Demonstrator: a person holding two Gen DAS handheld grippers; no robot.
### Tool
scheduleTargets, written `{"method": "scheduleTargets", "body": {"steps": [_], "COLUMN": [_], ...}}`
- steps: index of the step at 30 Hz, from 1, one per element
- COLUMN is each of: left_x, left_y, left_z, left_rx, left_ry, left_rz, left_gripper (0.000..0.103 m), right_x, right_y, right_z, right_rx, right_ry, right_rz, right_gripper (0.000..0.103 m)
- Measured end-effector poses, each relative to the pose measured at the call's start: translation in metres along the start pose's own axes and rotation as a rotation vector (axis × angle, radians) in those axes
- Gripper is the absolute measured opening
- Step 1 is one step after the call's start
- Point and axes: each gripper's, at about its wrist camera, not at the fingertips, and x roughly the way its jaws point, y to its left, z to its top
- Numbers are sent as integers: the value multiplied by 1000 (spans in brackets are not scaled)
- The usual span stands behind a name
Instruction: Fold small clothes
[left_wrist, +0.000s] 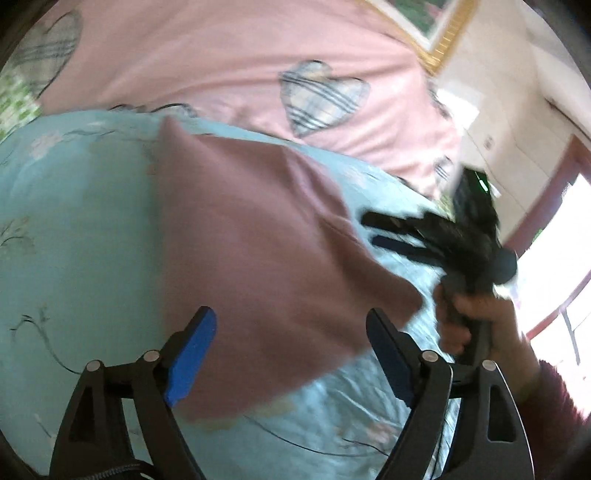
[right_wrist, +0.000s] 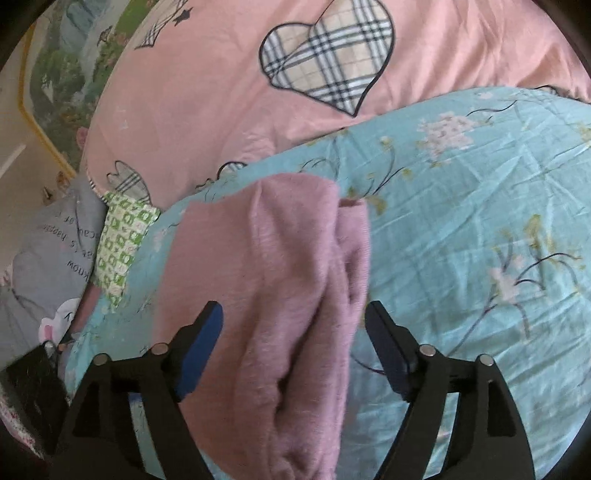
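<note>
Pink garment (left_wrist: 266, 266) lies flat on the blue sheet (left_wrist: 74, 221), pink quilt (left_wrist: 221, 55) beyond it. Left gripper (left_wrist: 291, 354) is spread wide, the garment's near edge between its fingers but not pinched. Right gripper (right_wrist: 293, 354) is also spread wide, a bunched fold of garment (right_wrist: 280, 295) lying between its fingers, unclamped. In the left view the right gripper (left_wrist: 380, 230) sits just past the garment's right edge, fingers apart.
</note>
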Motion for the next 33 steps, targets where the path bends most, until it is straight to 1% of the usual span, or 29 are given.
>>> {"method": "scheduleTargets", "body": {"steps": [2, 5, 6, 7, 8, 9, 10, 11, 12, 13, 14, 15, 16, 17, 19, 21, 23, 25, 26, 30, 33], "left_x": [8, 28, 38, 51, 59, 71, 77, 81, 83, 85, 88, 84, 80, 73, 52, 28, -9, -41, -59, -123, -155], "left_y": [26, 57, 67, 79, 87, 99, 104, 106, 104, 100, 98, 98, 97, 97, 97, 98, 99, 106, 112, 129, 143], "left_z": [12, 24, 28, 32, 34, 35, 36, 38, 41, 45, 47, 49, 50, 51, 48, 43, 34, 23, 17, -10, -28], "left_rx": [-77, -157, -182, -218, -244, -292, -315, -310, -290, -250, -241, -246, -235, -219, -212, -200, -165, -157, -159, -162, -180], "left_ry": [18, 61, 81, 105, 117, 127, 126, 112, 109, 112, 132, 124, 112, 95, 71, 46, 9, -12, -22, -62, -82], "left_rz": [18, 7, 9, -2, -23, -70, -94, -110, -109, -116, -153, -153, -160, -169, -193, -196, -171, -156, -140, -83, -51], "left_gripper": [85, 87, 87, 88, 94, 97, 99, 99, 96, 64, 50, 47, 41, 38, 36, 36, 36, 36, 36, 36, 36], "right_x": [10, 27, 33, 37, 42, 47, 51, 55, 59, 62, 61, 58, 54, 49, 38, 27, 19, 15, 14, 22, 32], "right_y": [-4, -16, -22, -27, -31, -34, -36, -36, -36, -36, -32, -26, -21, -16, -5, 15, 42, 71, 87, 132, 166], "right_z": [0, -1, -2, -4, -6, -7, -9, -10, -12, -14, -15, -17, -18, -20, -22, -25, -32, -42, -50, -79, -102], "right_rx": [13, 57, 82, 104, 128, 149, 160, 171, 196, 217, 213, 202, 204, 216, 229, 208, 163, 117, 95, 59, 14], "right_ry": [26, 62, 75, 87, 97, 103, 104, 114, 129, 131, 122, 111, 101, 85, 55, 36, 34, 39, 44, 72, 102], "right_rz": [-2, -16, -4, 13, 37, 70, 90, 105, 132, 149, 140, 125, 119, 127, 161, 194, 213, 238, 261, 355, 397], "right_gripper": [81, 81, 81, 81, 81, 79, 69, 61, 46, 37, 36, 33, 31, 31, 29, 29, 29, 29, 29, 29, 29]}}
